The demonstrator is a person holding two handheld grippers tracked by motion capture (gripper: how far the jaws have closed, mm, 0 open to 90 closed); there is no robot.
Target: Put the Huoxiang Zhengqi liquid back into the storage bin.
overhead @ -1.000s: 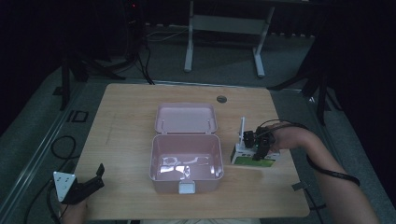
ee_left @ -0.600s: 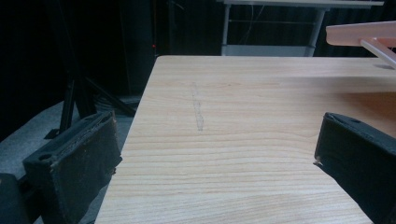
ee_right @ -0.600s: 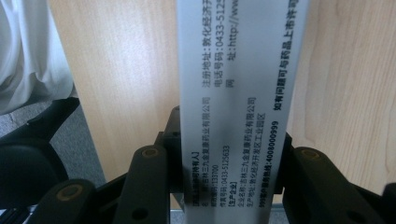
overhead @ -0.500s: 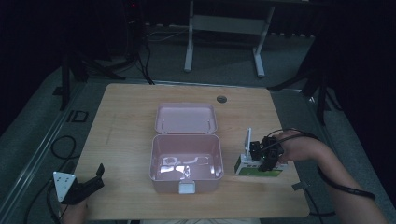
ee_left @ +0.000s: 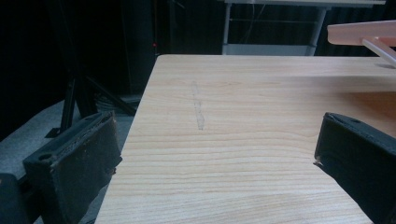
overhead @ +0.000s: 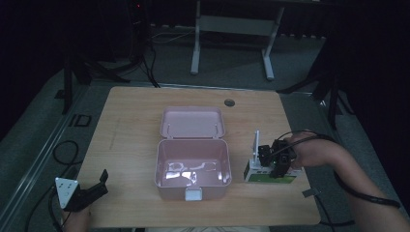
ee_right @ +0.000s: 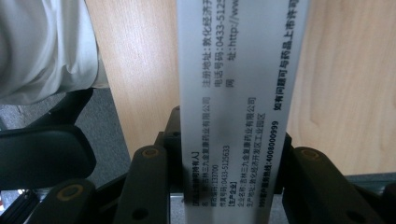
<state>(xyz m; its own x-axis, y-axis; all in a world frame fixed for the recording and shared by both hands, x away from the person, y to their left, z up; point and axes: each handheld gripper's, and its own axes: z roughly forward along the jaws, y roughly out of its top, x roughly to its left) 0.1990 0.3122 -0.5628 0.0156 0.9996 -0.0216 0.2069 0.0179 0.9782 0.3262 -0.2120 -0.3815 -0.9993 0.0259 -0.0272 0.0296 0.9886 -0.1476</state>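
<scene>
Packing seems underway: right tool [overhead: 274, 163] grips the carton [overhead: 263, 171] at four o'clock, just beside the open pink box [overhead: 192, 164]. Left tool [overhead: 84, 193] idles open at seven o'clock. Next: lift carton into box.

The right gripper [overhead: 276, 163], clamped on the small white carton with a green base [overhead: 263, 172], has moved with it across the light wooden table [overhead: 130, 121]. It has drifted right and nearer, away from the right wall of the open pink plastic box [overhead: 192, 166]. The carton now rests apart from that box, with the person's forearm [overhead: 338, 166] drawn back toward the near right corner.
</scene>
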